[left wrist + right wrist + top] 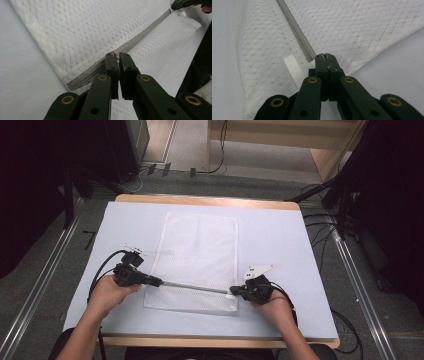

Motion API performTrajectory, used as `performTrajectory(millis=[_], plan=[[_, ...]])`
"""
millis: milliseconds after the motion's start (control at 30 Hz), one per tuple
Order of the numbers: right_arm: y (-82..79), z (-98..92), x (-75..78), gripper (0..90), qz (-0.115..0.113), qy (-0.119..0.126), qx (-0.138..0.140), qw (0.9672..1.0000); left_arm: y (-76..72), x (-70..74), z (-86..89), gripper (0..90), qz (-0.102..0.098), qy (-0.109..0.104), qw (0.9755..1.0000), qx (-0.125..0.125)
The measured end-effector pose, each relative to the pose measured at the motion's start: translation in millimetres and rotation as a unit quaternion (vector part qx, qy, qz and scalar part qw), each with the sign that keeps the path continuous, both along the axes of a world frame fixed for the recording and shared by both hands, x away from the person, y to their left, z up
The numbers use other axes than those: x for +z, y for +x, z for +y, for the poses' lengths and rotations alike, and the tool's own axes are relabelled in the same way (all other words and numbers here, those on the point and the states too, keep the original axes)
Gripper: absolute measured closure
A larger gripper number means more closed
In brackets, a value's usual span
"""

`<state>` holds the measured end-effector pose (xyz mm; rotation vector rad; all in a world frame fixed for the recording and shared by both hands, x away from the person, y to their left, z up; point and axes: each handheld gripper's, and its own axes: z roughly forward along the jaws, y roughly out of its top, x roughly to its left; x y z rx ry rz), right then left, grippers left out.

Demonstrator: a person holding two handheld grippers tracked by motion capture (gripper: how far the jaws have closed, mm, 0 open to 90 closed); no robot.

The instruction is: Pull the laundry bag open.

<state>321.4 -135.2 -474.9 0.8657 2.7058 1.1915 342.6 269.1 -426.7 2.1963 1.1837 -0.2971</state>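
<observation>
A white mesh bag (197,250) lies flat on the table, with a grey zipper (195,287) running across its near end. My left gripper (159,281) is at the zipper's left end. In the left gripper view its tips (117,55) are shut on the small zipper pull (117,58), and the zipper (142,37) runs away from them. My right gripper (233,291) holds the zipper's right end. In the right gripper view it (326,56) is shut on the bag's fabric (362,27) where the zipper (295,33) stops, next to a white ribbon loop (293,68).
The table top (280,245) is pale blue with a wooden edge (200,200). Black stands and cables sit on the floor at both sides. The person's hands come in from the near edge.
</observation>
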Motion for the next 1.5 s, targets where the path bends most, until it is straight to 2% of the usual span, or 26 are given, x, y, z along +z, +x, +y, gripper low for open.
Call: performTrajectory(millis=[100, 200, 300, 333, 400, 433, 500, 667, 733, 800, 900, 933, 1000, 1033, 1100, 1200, 1233, 1367, 1500], plan=[[0.1, 0.0, 0.1, 90.0, 0.000, -0.001, 0.000, 1.0000, -1.5, 0.4, 3.4, 87.8, -0.004, 0.012, 0.9999, 0.004], [0.4, 0.0, 0.3, 90.0, 0.000, -0.002, 0.002, 1.0000, -1.2, 0.7, 13.9, 87.9, -0.002, 0.020, 0.9995, 0.025], [1.3, 0.3, 0.4, 90.0, -0.003, -0.004, 0.007, 1.0000, -1.9, 1.2, 27.3, 87.9, -0.011, 0.047, 0.9975, 0.052], [1.5, 0.4, 0.4, 90.0, -0.003, -0.003, 0.007, 1.0000, -2.2, 0.8, 32.8, 87.9, -0.011, 0.063, 0.9965, 0.054], [2.1, 0.3, 0.5, 90.0, 0.002, -0.002, 0.008, 1.0000, -2.2, -2.1, 44.5, 87.9, 0.001, 0.027, 0.9979, 0.058], [2.2, 0.4, 0.5, 90.0, 0.004, -0.002, 0.008, 1.0000, -2.1, -3.1, 45.4, 87.9, 0.007, 0.027, 0.9981, 0.055], [3.2, 0.8, 1.0, 90.0, 0.001, -0.005, 0.014, 0.9999, -3.8, -3.9, 41.2, 87.7, -0.003, 0.039, 0.9981, 0.047], [5.3, 0.8, 1.8, 90.0, 0.010, -0.005, 0.016, 0.9998, -6.9, -4.7, 45.9, 87.1, -0.006, 0.011, 0.9984, 0.054], [6.3, 2.2, 3.0, 90.0, 0.007, -0.012, 0.020, 0.9997, -9.5, -5.7, 45.4, 87.0, -0.010, 0.017, 0.9989, 0.043], [6.4, 2.9, 3.6, 90.0, 0.006, -0.016, 0.018, 0.9997, -11.6, -8.0, 46.1, 86.9, -0.003, 0.016, 0.9991, 0.040], [6.0, 3.9, 4.3, 90.0, 0.004, -0.019, 0.019, 0.9996, -12.7, -8.3, 49.1, 85.9, -0.009, 0.005, 0.9988, 0.048], [6.2, 3.8, 4.5, 89.4, 0.005, -0.020, 0.019, 0.9996, -12.5, -8.1, 50.0, 82.9, -0.012, 0.000, 0.9986, 0.051], [9.1, 1.8, 4.6, 81.2, 0.025, -0.006, 0.018, 0.9995, -12.2, -6.7, 51.4, 71.4, -0.021, -0.011, 0.9982, 0.055], [10.6, 0.7, 5.1, 75.3, 0.036, 0.002, 0.014, 0.9992, -12.7, -5.0, 51.9, 69.3, -0.032, -0.013, 0.9981, 0.051], [13.3, -1.8, 7.7, 71.3, 0.039, 0.017, 0.002, 0.9991, -13.4, -1.6, 52.3, 63.7, -0.053, -0.017, 0.9971, 0.052], [17.5, -8.2, 12.2, 66.3, 0.036, 0.039, -0.015, 0.9985, -13.0, -1.2, 53.5, 56.9, -0.069, -0.017, 0.9959, 0.055], [18.6, -10.6, 13.4, 62.5, 0.032, 0.042, -0.021, 0.9984, -12.7, -1.1, 54.1, 54.7, -0.075, -0.010, 0.9954, 0.058], [22.8, -18.8, 15.8, 51.4, 0.013, 0.043, -0.044, 0.9980, -10.3, 0.5, 57.7, 48.1, -0.093, -0.013, 0.9931, 0.070], [26.4, -25.5, 15.5, 42.3, 0.005, 0.041, -0.061, 0.9973, -7.6, 1.3, 61.3, 46.3, -0.106, -0.002, 0.9914, 0.076]])
